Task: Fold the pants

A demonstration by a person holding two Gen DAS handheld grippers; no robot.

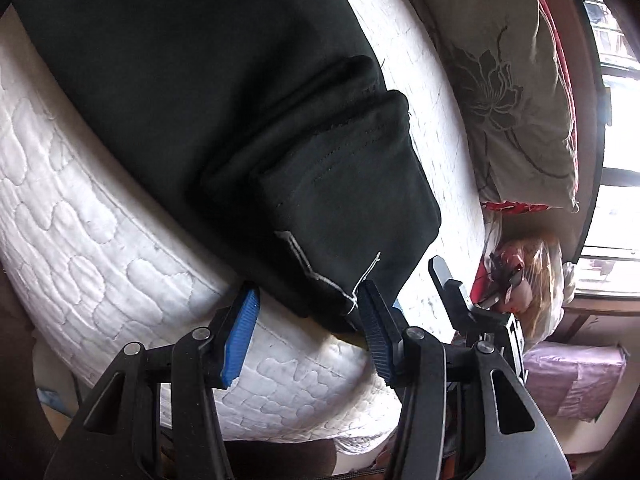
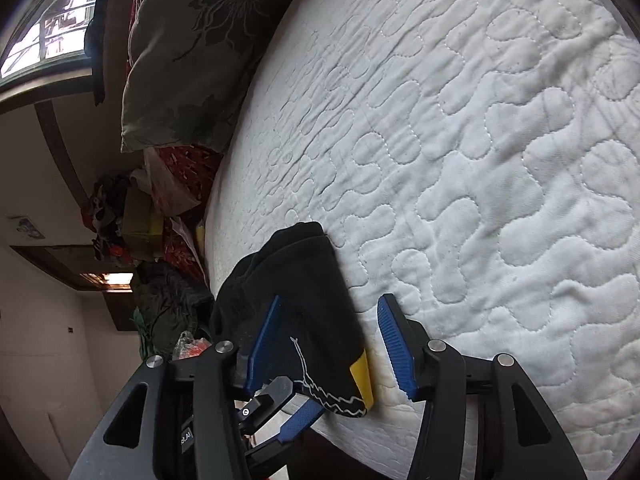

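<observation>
Pants, black and already doubled over themselves, lie along the white quilted mattress, their cuffs reaching to its near edge where both my tools wait. I judge the legs are laid one on the other so the hems line up for the next fold. A flowered pillow leans at the far right end of the bed, well apart from the cloth, and a heap of bags and clothes sits on the floor beyond.

My left gripper stands with its blue pads spread, one on either side of the stitched cuff corner, which hangs over the mattress edge so I can get a pad beneath it. My right gripper is likewise spread wide around the same cuff end, nothing pinched. A yellow tab shows at the hem.
</observation>
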